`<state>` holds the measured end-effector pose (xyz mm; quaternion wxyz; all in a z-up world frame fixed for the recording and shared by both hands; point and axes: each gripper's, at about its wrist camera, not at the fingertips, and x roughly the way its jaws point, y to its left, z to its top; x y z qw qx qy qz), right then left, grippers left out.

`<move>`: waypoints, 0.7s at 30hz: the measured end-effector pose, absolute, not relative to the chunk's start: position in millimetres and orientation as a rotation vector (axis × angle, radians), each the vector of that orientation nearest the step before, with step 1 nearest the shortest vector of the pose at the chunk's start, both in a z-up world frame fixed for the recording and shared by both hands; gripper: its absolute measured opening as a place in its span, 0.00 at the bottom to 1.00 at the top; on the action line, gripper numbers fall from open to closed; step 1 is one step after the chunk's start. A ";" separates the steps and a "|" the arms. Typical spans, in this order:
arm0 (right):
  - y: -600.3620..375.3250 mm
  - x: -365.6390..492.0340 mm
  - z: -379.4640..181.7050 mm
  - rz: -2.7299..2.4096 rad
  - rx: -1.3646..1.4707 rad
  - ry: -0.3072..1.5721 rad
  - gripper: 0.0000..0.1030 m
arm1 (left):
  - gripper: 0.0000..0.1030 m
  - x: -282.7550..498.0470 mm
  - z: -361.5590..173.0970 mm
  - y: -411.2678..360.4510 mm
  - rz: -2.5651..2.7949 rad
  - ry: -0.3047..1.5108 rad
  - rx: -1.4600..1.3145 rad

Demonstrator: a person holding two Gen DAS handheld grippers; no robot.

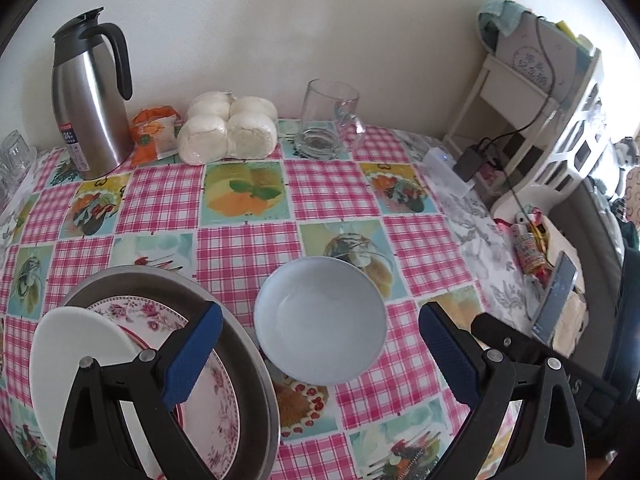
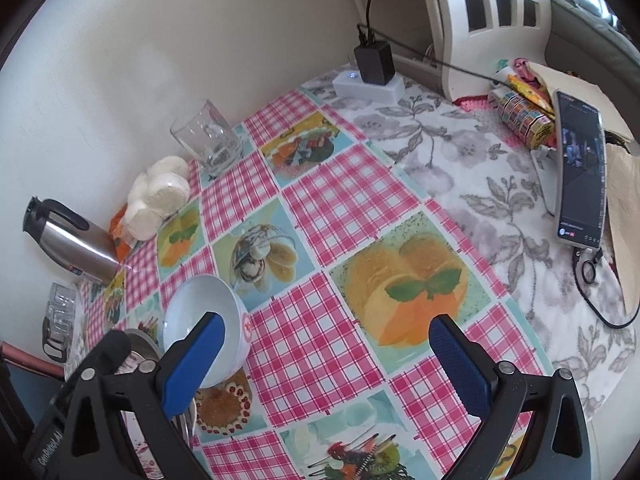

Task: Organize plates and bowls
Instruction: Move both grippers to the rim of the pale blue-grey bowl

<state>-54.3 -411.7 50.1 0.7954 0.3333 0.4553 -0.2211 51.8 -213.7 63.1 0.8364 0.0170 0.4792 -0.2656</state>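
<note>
Blue-padded left gripper (image 1: 320,344) gapes wide, holding nothing, above the pale bowl (image 1: 320,320) on the table's near part. Right gripper (image 2: 326,356) likewise spread, empty. Floral plate (image 1: 208,392) and white plate (image 1: 76,344) lie in a metal pan (image 1: 240,344) at the near-left edge.

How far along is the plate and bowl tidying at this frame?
Partly done: a plain white plate and a pink floral plate lie stacked in the round metal tray. Nothing is in hand; the left tool and right tool are both open. Left: the pale blue bowl sits alone on the checked tablecloth beside the tray.
</note>
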 end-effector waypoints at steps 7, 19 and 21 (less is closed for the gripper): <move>-404.6 -37.3 35.6 -0.446 0.690 1.031 1.00 | 0.95 61.6 56.6 -222.5 -0.529 0.995 0.091; -392.9 -15.1 15.1 -0.412 0.690 1.088 1.00 | 0.95 83.4 39.1 -222.1 -0.526 1.023 0.053; -387.6 -9.7 12.5 -0.396 0.682 1.096 1.00 | 0.95 83.8 40.7 -223.0 -0.536 1.011 0.058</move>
